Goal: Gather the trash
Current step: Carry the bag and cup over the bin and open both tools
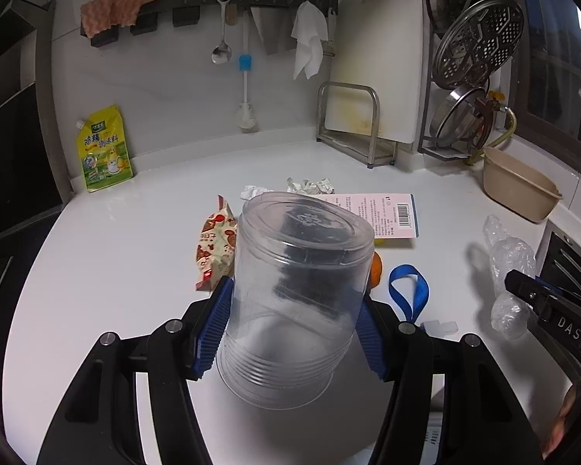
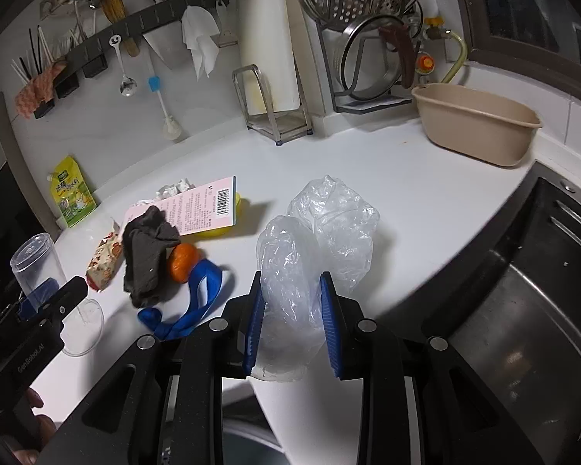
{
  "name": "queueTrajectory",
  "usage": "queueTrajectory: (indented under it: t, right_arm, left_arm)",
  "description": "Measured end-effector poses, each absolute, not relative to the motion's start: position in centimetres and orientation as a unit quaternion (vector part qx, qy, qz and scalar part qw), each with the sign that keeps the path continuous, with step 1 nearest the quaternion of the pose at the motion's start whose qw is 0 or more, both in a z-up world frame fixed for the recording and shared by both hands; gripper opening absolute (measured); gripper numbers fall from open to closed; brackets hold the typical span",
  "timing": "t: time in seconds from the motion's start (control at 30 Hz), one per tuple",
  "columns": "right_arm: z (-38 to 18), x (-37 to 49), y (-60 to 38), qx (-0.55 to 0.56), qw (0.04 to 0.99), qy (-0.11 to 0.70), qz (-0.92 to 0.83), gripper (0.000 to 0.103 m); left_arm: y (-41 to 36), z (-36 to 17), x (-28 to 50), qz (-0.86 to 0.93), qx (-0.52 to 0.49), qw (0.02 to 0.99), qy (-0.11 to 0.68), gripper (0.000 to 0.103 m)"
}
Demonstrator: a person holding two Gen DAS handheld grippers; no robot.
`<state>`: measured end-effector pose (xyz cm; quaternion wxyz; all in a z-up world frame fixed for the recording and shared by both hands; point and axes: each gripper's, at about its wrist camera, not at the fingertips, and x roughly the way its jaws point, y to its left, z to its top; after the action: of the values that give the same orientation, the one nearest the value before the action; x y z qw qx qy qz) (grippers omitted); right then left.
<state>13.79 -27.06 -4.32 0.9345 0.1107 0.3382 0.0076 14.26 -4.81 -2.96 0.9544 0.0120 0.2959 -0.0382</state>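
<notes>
Left wrist view: my left gripper [image 1: 294, 329] clamps a clear plastic jar [image 1: 296, 298] at mid-frame, half open (jar tilted). Only here the jar's ribbed mouth shows.

Right wrist view: my right gripper [image 2: 292, 325] pinches a crumpled clear bag [image 2: 313, 240], nearly shut. Only here a dark rag [image 2: 147, 248] and the sink [image 2: 523, 310] show, lower right.

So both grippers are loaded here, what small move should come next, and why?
Probably carry both loads off the counter to wherever the trash goes; no bin shows in either view. The left gripper is clamped on the clear plastic jar, the right gripper on the crumpled clear plastic bag, so neither can pick up the snack wrapper or dark cloth yet.
</notes>
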Motion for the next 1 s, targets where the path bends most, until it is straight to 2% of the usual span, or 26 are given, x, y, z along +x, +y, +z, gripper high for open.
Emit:
queueTrajectory:
  t: [0.33, 1.0]
  right_arm:
    - [-3.5, 7.0, -25.2, 0.113, 0.936, 0.332, 0.011, 0.027]
    - [-7.3, -4.1, -22.1, 0.099, 0.924, 0.369, 0.034, 0.027]
  left_arm:
    - [-4.1, -2.8, 8.3, -0.055, 0.024, 0.951, 0.303, 0.059]
    - [-5.8, -6.1, -0.8, -0.111, 0.034, 0.931, 0.345, 0.059]
